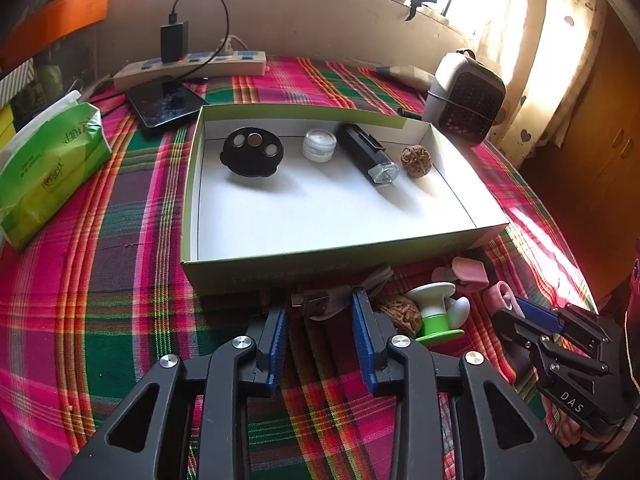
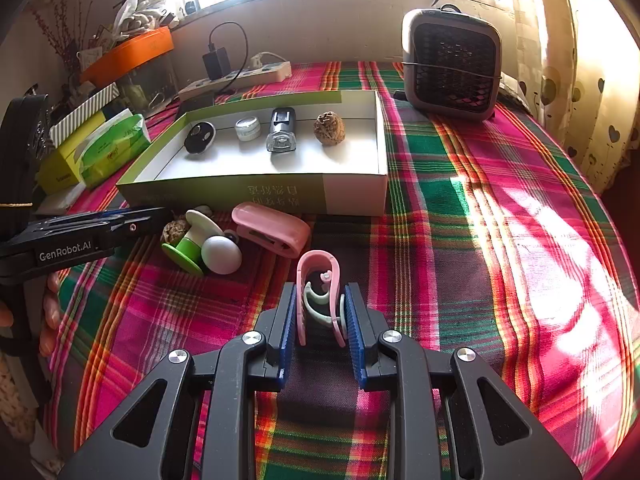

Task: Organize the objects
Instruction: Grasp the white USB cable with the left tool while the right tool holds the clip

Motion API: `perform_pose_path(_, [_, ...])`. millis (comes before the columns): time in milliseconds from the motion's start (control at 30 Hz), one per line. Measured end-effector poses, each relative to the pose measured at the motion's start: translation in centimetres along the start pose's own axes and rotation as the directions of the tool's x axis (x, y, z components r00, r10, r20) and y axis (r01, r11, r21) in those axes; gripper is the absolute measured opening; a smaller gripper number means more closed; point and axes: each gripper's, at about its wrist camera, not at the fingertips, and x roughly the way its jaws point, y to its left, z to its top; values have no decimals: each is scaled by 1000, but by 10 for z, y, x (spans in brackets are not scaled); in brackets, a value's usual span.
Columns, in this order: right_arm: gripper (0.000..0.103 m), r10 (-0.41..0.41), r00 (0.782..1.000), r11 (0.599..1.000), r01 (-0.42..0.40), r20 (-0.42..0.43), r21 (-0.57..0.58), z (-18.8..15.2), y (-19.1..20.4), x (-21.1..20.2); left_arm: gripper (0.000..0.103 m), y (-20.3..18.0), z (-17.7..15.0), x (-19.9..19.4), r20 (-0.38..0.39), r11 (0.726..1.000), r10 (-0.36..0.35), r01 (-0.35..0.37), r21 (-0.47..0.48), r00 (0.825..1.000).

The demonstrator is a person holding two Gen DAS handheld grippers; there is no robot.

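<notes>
A green-rimmed white box [image 1: 280, 256] [image 2: 352, 196] holds a black disc [image 1: 252, 152], a small clear jar [image 1: 319, 145], a black flashlight-like device [image 1: 366, 154] and a walnut [image 1: 417, 161]. In front of it lie a white USB cable [image 1: 324, 300], a second walnut [image 1: 402, 312], a green-and-white massager [image 2: 200, 244], and a pink case [image 2: 272, 230]. My left gripper [image 1: 320, 312] is open, its fingers either side of the cable plug. My right gripper [image 2: 320, 312] is shut on a pink clip [image 2: 318, 280] on the cloth.
A plaid cloth [image 2: 480, 240] covers the table. A grey fan heater [image 2: 452, 64] stands at the back right. A power strip [image 1: 192, 66], a dark phone [image 1: 166, 102] and a green tissue pack [image 1: 44, 176] sit at the left.
</notes>
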Motion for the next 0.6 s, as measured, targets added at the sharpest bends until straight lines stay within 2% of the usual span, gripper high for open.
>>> perform_pose_path(367, [25,0,1000,1000,0,0,0,0,0,0,28,14,-13,-13,16,998,30,-29,-63,999])
perform_pose_path(600, [25,-3,1000,1000,3,0,-3,0,0,0,27,11,-26,-22,-6,998,9,-9,-63,1000])
